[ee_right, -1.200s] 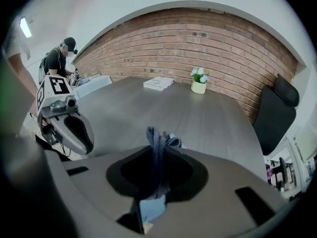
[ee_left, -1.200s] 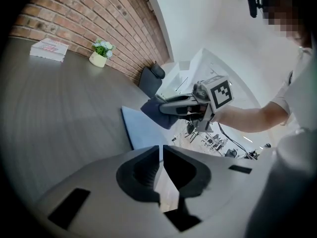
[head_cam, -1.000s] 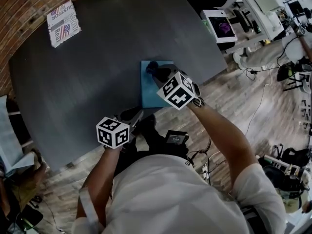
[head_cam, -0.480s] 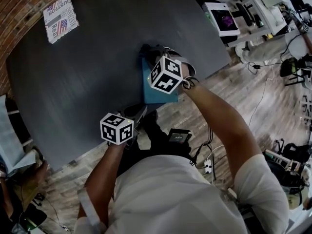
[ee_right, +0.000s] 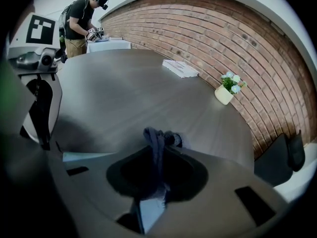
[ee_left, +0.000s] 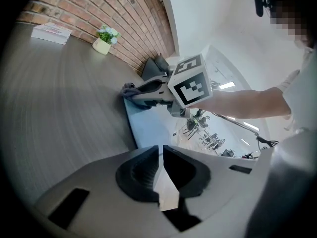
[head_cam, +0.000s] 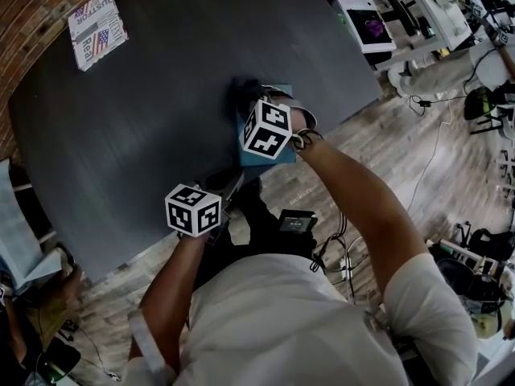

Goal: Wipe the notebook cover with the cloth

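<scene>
A blue notebook (head_cam: 259,158) lies at the near edge of the dark round table (head_cam: 145,127). My right gripper (head_cam: 251,103) is over its far end, shut on a dark cloth (head_cam: 244,89) that bunches at the notebook's far left corner. In the right gripper view the cloth (ee_right: 155,140) is pinched between the jaws, with bare notebook cover (ee_right: 83,156) to the left. My left gripper (head_cam: 228,187) rests at the table edge left of the notebook, shut and holding nothing. The left gripper view shows its jaws closed (ee_left: 160,152), the notebook (ee_left: 148,129) and the right gripper (ee_left: 151,90) ahead.
A printed booklet (head_cam: 96,29) lies at the table's far left. A small potted plant (ee_right: 226,90) stands at the far edge by the brick wall. A dark chair (ee_right: 282,157) sits beyond the table. A white bench with equipment (head_cam: 370,34) is at the right; another person (ee_right: 81,19) works far off.
My right gripper has dragged the cloth across the notebook cover toward its far left end. The left gripper has stayed at the table edge.
</scene>
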Demonstrator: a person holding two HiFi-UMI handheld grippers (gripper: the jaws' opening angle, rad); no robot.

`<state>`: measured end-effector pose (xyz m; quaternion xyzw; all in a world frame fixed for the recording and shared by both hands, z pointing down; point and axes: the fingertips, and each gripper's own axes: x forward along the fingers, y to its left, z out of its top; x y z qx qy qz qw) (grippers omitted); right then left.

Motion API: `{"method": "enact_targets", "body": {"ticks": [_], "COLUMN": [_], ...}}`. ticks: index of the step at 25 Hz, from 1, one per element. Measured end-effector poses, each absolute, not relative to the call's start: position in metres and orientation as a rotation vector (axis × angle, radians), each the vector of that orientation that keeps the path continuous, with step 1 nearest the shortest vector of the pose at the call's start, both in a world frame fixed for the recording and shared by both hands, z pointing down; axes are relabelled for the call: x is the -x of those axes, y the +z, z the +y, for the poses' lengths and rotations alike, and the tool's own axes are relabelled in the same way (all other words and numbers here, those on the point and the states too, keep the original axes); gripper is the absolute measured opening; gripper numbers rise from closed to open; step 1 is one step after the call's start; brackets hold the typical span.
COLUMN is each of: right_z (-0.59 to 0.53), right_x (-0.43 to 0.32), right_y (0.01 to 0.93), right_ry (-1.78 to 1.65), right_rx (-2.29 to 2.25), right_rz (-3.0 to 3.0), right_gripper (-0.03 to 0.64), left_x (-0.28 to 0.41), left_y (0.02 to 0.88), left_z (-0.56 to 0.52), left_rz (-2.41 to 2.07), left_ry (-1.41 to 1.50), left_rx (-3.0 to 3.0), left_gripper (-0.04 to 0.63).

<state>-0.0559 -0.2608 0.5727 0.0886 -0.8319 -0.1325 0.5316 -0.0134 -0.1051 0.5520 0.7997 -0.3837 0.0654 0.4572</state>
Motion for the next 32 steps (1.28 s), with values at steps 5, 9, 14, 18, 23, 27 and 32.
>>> {"method": "enact_targets", "body": {"ticks": [5,9,14,18,23,27,32], "right_z": [-0.249,-0.24,-0.222,-0.207,-0.19,-0.183,-0.167], "right_x": [0.051,0.048,0.044,0.042,0.043,0.039,0.033], "right_y": [0.574,0.574,0.575,0.576,0.575,0.575,0.576], "right_ry": [-0.306,-0.301,-0.291,-0.283,-0.285,-0.274,-0.258], "right_rx": [-0.205,-0.199,-0.188,-0.176,-0.166,-0.162,-0.155], "right_rz": [-1.979,-1.976,-1.974,-1.971,-1.965,-1.968,-1.971], "right_gripper": [0.083,0.083,0.083,0.083,0.083,0.083,0.083], "left_x": [0.014,0.013,0.013,0.015,0.021,0.018,0.014], "left_y": [0.551,0.55,0.551,0.55,0.545,0.543,0.541], "left_z": [-0.1,-0.096,-0.089,-0.084,-0.081,-0.081,-0.075], "left_rz": [-0.939,-0.933,-0.933,-0.931,-0.936,-0.931,-0.922], "left_ry": [0.165,0.172,0.182,0.184,0.183,0.19,0.192], "left_rx": [-1.976,-1.98,-1.98,-1.982,-1.993,-1.998,-2.003], "left_gripper": [0.029,0.029,0.029,0.029,0.029,0.029,0.029]}}
